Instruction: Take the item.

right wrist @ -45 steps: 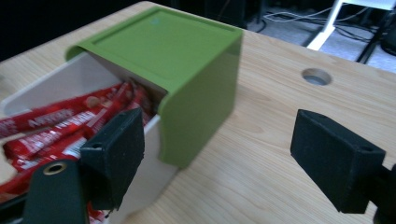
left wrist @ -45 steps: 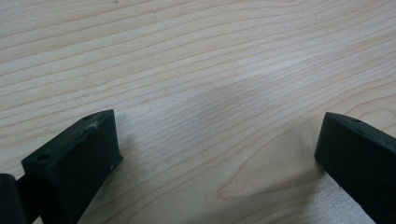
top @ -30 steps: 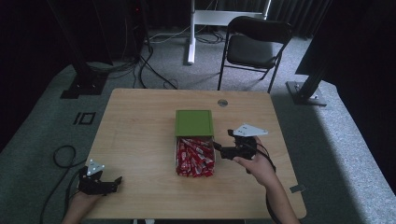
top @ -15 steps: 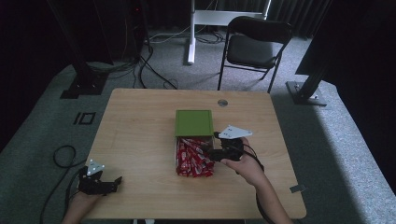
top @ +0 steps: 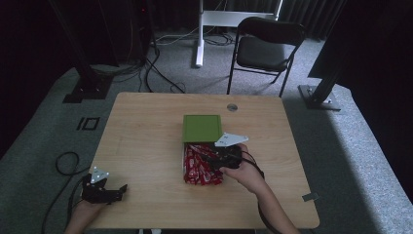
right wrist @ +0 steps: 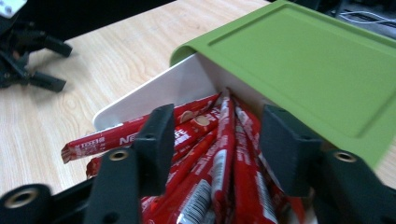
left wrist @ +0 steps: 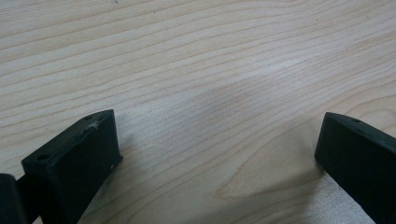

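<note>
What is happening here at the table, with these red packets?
A person works at a wooden table with a gripper in each hand. The right gripper has reached into a white box full of red snack sticks, half covered by a green lid. Its jaws have just been closing around several sticks, though a firm grip is not clear. The left gripper rests open on bare table.

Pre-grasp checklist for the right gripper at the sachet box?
1. Right gripper over the red sachets: ok.
2. Sachets between the jaws, which have just been closing: ok.
3. Pads clamped on a sachet: cannot tell.
4. Only one sachet between the jaws: not ok, several.
5. Green lid slid back, white box open at the near end: ok.
6. Left gripper parked apart at the table corner, jaws open, nothing between: ok.
</note>
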Motion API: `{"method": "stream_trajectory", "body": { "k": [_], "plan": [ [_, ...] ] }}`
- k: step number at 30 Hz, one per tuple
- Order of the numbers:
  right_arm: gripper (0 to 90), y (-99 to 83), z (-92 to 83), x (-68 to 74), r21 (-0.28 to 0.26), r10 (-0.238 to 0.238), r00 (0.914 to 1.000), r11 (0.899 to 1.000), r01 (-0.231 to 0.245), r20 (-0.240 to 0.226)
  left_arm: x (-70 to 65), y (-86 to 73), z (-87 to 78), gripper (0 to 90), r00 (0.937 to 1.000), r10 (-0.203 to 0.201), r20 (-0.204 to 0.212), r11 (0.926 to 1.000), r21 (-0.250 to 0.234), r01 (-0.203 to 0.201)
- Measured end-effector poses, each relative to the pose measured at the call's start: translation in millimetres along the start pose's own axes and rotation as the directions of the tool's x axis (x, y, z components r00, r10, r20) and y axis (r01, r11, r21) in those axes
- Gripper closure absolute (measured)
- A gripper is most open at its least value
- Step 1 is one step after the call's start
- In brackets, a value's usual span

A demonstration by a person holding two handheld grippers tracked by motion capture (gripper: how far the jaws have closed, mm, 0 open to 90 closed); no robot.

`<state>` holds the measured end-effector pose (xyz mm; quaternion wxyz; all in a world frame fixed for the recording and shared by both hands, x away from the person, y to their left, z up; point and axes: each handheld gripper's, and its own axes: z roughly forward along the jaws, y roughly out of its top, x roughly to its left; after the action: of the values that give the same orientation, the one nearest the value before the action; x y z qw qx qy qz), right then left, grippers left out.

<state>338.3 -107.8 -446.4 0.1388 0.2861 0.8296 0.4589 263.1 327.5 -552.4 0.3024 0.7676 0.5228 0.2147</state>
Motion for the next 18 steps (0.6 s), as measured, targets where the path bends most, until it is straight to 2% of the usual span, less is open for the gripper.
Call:
{"method": "stream_trajectory", "body": {
  "k": [2, 4, 6, 9, 15, 18],
  "plan": [
    [53.5, 0.1, 3.1, 0.6, 0.012, -0.010, 0.9998, 1.000, 0.010, -0.016, 0.0, 0.0, 0.0, 0.6, 1.0000, 0.001, 0.000, 1.0000, 0.000, -0.001],
    [57.7, 0.5, 6.0, 0.7, 0.049, -0.002, 0.9999, 0.999, 0.002, -0.016, 0.1, 0.0, 0.0, 0.6, 1.0000, 0.001, 0.000, 1.0000, 0.001, -0.001],
    [62.2, 0.9, 9.0, 0.4, 0.062, -0.004, 1.0000, 0.998, 0.004, -0.009, 0.1, 0.0, 0.0, 0.7, 1.0000, 0.001, 0.000, 1.0000, 0.001, -0.001],
    [66.1, 0.9, 14.0, -0.1, 0.078, 0.004, 0.9997, 0.997, -0.002, -0.026, 0.1, 0.0, -0.1, 0.6, 1.0000, 0.001, 0.000, 1.0000, 0.001, -0.001],
    [71.3, 1.8, 21.2, -0.3, 0.105, 0.023, 0.9997, 0.994, -0.023, -0.003, 0.0, 0.0, 0.0, 0.6, 1.0000, 0.001, 0.000, 1.0000, 0.001, -0.001],
    [71.5, 2.8, 24.0, 0.9, 0.120, 0.010, 0.9998, 0.993, -0.012, 0.017, 0.1, 0.0, -0.1, 0.7, 1.0000, 0.001, 0.000, 1.0000, 0.001, -0.001]
  ]
}}
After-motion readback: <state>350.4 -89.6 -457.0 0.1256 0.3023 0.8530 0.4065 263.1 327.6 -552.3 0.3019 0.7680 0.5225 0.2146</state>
